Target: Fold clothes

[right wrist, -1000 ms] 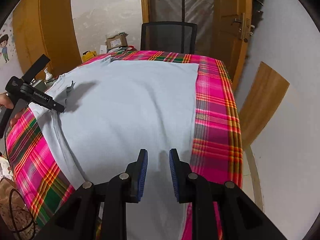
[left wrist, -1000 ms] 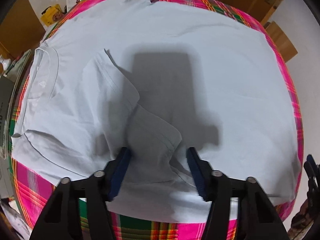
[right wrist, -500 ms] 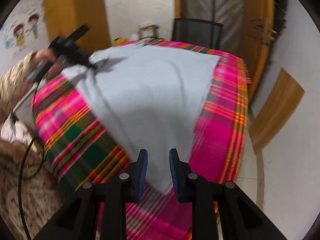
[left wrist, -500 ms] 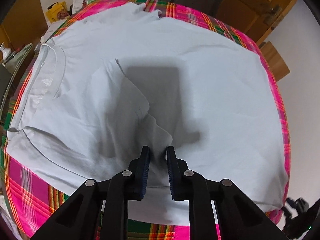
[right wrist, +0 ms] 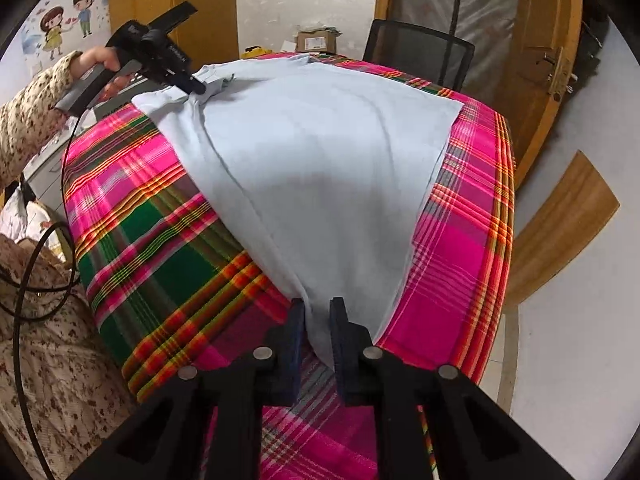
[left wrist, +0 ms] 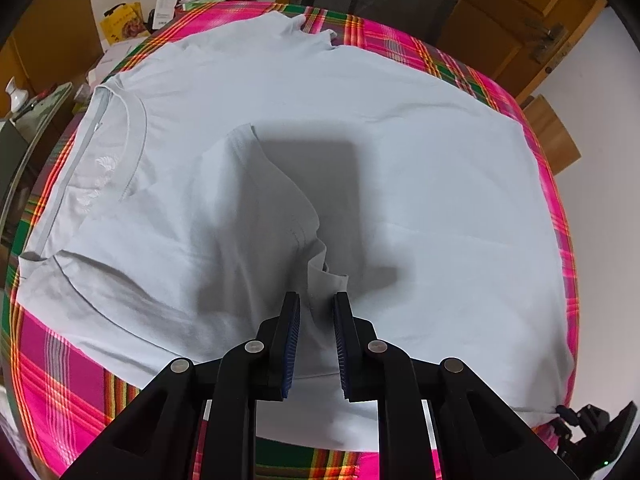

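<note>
The pale blue-grey cotton T-shirt (left wrist: 400, 152) lies spread over the pink-and-green plaid-covered table (right wrist: 160, 240), its long axis running from the ribbed collar (left wrist: 136, 136) at the left to the straight bottom hem at the right, as the left wrist view shows it. Both holds sit along the shirt's near edge, so the coming fold most likely carries that edge away toward the far side.

The left gripper (left wrist: 316, 320) has its fingers drawn in on a bunched ridge of the sleeve cloth, which rises between them near the shoulder end. In the right wrist view that same gripper shows at the far left, in the person's hand (right wrist: 100, 62), pinching the shirt.

The right gripper (right wrist: 317, 320) has just been closing, and its fingers clasp the near corner of the hem, which overhangs the table edge.

The cloth is thin and soft, mostly flat, with the sleeve folded inward over the chest and shallow wrinkles running toward both holds.
</note>
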The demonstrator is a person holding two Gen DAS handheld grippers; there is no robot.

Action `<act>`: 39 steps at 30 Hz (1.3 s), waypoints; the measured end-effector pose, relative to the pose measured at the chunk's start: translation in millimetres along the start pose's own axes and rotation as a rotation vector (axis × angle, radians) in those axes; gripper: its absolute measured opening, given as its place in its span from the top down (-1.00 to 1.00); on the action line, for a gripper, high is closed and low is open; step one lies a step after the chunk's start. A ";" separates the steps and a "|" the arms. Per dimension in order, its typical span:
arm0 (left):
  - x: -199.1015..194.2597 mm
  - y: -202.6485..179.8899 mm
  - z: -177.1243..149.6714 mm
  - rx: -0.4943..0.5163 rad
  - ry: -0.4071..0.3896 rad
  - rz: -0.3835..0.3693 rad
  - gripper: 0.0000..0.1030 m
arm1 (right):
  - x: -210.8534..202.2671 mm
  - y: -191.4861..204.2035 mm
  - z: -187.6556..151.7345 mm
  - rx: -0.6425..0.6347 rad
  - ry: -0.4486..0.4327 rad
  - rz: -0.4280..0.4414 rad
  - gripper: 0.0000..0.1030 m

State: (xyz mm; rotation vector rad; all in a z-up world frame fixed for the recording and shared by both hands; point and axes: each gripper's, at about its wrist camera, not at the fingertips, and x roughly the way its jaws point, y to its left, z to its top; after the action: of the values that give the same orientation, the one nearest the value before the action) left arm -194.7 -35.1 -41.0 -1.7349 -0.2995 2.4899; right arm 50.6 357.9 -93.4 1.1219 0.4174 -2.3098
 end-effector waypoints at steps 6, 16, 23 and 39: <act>5.2 -17.4 -3.3 0.053 0.014 0.076 0.18 | 4.3 -3.1 3.0 0.011 0.002 -0.006 0.74; 25.5 -45.9 -8.1 0.121 0.092 0.146 -0.08 | 3.9 -2.1 1.5 0.024 -0.016 -0.007 0.74; 20.3 -27.2 -3.5 0.041 0.080 0.052 0.82 | 3.2 -3.2 1.5 0.026 -0.027 0.001 0.77; -46.9 4.3 19.5 -0.111 -0.170 -0.108 0.87 | -10.1 -49.4 59.4 0.119 -0.159 -0.036 0.94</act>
State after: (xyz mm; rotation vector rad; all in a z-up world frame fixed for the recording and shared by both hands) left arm -196.4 -50.1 7.6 -1.5001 -0.5396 2.5906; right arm -10.4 372.3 -47.2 0.9833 0.2454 -2.4616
